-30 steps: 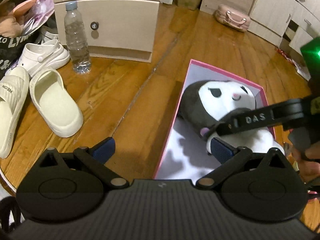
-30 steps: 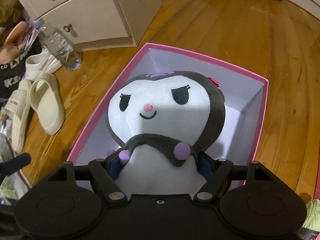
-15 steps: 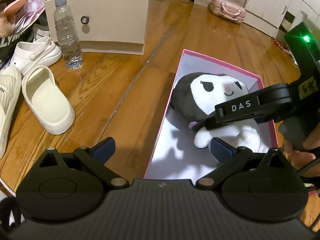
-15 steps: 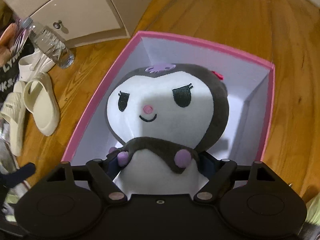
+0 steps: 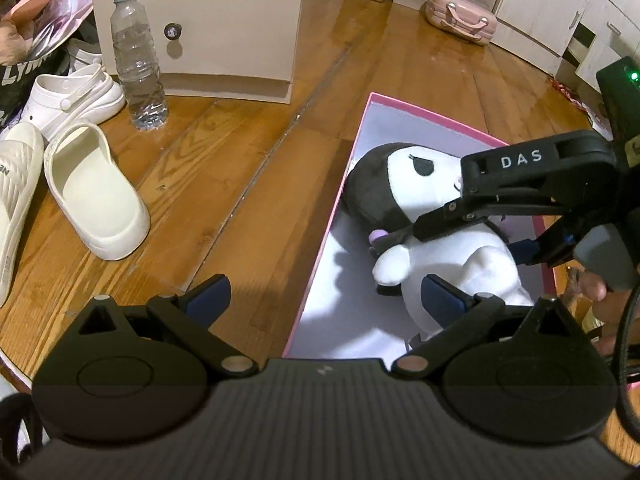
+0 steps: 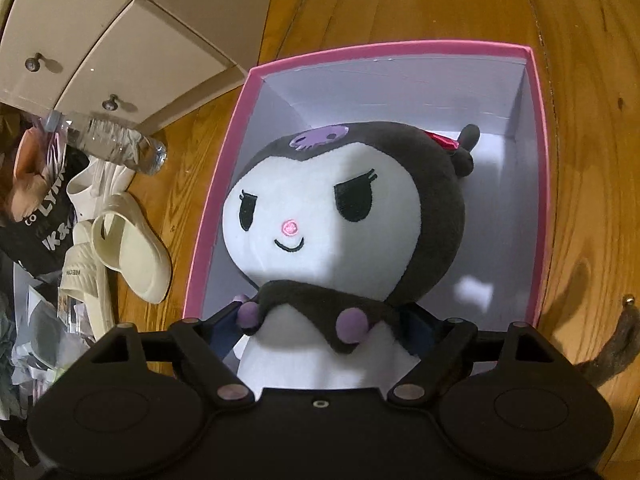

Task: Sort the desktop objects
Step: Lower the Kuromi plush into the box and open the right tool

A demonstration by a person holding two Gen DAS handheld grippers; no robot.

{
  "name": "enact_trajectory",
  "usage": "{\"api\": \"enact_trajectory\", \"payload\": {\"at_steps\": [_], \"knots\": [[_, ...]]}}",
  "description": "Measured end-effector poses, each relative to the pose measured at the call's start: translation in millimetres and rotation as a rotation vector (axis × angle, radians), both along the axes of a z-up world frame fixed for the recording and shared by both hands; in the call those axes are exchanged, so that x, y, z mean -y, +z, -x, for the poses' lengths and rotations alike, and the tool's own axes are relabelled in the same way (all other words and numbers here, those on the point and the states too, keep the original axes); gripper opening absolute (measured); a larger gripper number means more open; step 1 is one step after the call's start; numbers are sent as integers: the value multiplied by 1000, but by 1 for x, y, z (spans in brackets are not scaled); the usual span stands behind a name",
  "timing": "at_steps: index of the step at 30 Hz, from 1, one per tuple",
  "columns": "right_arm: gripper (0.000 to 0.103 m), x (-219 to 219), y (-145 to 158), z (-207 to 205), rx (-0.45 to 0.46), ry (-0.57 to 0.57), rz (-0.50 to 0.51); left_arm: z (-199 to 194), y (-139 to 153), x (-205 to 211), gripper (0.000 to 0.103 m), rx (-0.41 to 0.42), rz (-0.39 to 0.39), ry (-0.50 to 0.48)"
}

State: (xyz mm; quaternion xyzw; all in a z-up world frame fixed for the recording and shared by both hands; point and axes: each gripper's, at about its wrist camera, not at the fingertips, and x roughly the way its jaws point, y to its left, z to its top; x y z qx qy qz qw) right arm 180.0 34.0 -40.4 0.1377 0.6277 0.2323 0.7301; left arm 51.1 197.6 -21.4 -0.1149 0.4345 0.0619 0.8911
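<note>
A black-and-white plush doll (image 6: 344,216) with a purple skull mark lies inside an open pink box (image 6: 218,200) with a white lining. My right gripper (image 6: 320,332) is shut on the plush doll's white body just under its collar, and holds it low in the box. In the left wrist view the plush doll (image 5: 404,188) shows in the pink box (image 5: 320,248) with my right gripper's arm across it. My left gripper (image 5: 324,300) is open and empty, over the box's left wall near its front end.
Cream slippers (image 5: 94,196) and a white clog (image 5: 68,96) lie on the wooden floor at left. A clear water bottle (image 5: 136,56) stands before a cream drawer cabinet (image 5: 224,28). A pink case (image 5: 460,16) lies far back. Clutter sits at far left (image 6: 44,200).
My right gripper has lowered the plush doll deeper into the pink box and stays shut on it. My left gripper stays open and has shifted slightly.
</note>
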Motion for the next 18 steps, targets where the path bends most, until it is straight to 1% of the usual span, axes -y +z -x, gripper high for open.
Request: {"api": "enact_trajectory", "payload": {"at_steps": [3, 9, 13, 15, 16, 18], "knots": [[87, 2, 3, 3, 6, -3, -9, 0, -1, -1, 103, -3, 0, 7], [88, 10, 5, 4, -39, -47, -64, -3, -6, -2, 103, -30, -19, 49], [88, 17, 6, 1, -13, -85, -115, -3, -6, -4, 103, -29, -11, 55], [83, 32, 6, 0, 9, -194, -199, -3, -7, -4, 103, -32, -22, 60], [83, 34, 6, -1, 18, -203, -215, -3, -7, -3, 103, -33, -34, 63], [83, 32, 8, -3, 52, -170, -170, -4, -9, 0, 103, -38, -61, 55]]}}
